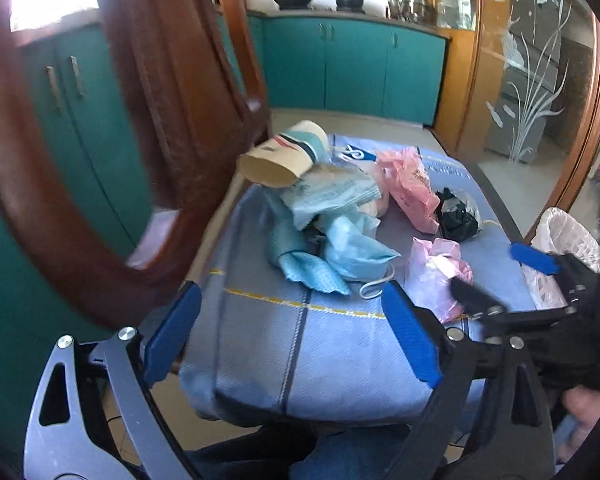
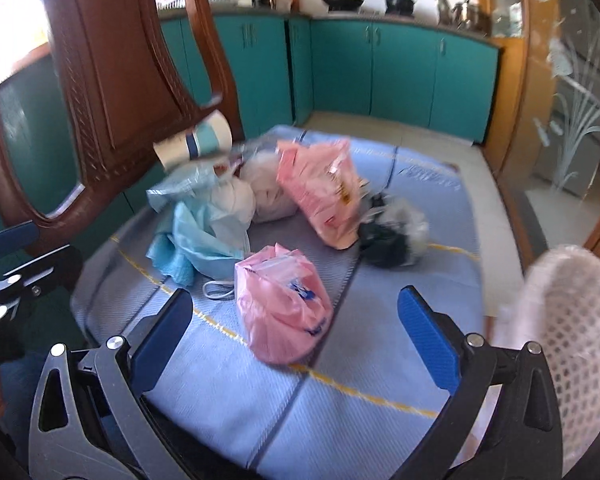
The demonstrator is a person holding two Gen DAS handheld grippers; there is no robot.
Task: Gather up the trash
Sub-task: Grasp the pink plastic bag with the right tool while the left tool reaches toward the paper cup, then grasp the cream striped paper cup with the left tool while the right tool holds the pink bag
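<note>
Left gripper (image 1: 292, 336) spread, empty, over table (image 1: 340, 356), right gripper (image 2: 296, 336) spread, empty, pink bag (image 2: 280, 304) just ahead, basket (image 2: 568, 320) at its right.

Bright window glare, motion blur, fisheye edges

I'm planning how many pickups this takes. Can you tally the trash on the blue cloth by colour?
Pink plastic bags: 2
Light blue masks and cloth heap: 1
Black-and-clear bag: 1
White bundle: 1
Paper cup: 1
Total: 6
</note>
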